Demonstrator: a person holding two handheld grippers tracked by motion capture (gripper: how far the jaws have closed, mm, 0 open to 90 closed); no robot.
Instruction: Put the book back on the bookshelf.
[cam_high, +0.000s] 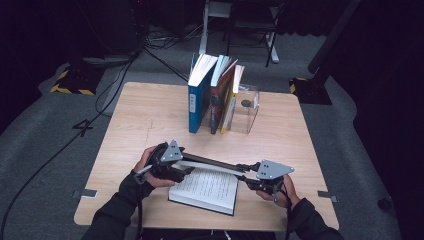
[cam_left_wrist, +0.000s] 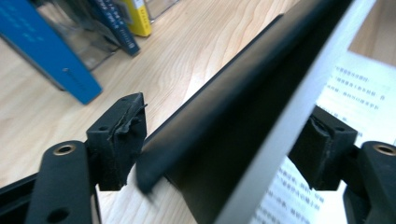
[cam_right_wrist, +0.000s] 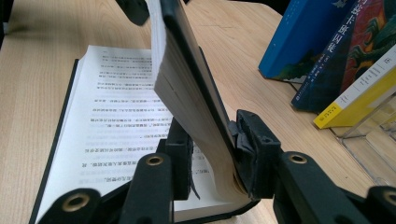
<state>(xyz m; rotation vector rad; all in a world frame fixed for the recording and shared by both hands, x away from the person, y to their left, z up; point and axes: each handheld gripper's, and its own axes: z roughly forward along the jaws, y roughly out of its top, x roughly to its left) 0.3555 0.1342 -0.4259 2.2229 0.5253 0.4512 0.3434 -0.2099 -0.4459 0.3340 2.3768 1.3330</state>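
We see an open book (cam_high: 207, 190) lying on the near part of the surface (cam_high: 140, 125), its black cover half raised on edge. Our right gripper (cam_right_wrist: 212, 154) clamps that raised half near the spine. Our left gripper (cam_left_wrist: 215, 149) straddles its other end, pads apart and not pressing. Upright books (cam_high: 200, 95) stand well behind.

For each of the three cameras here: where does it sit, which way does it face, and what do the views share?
High view: above the person's side, facing forward and down on the table; forearms, left gripper, right gripper.
Left gripper view: between its own jaws, along the raised black cover.
Right gripper view: looks along its jaws, clamped on the lifted half of the open book.
Shared: book, standing books.
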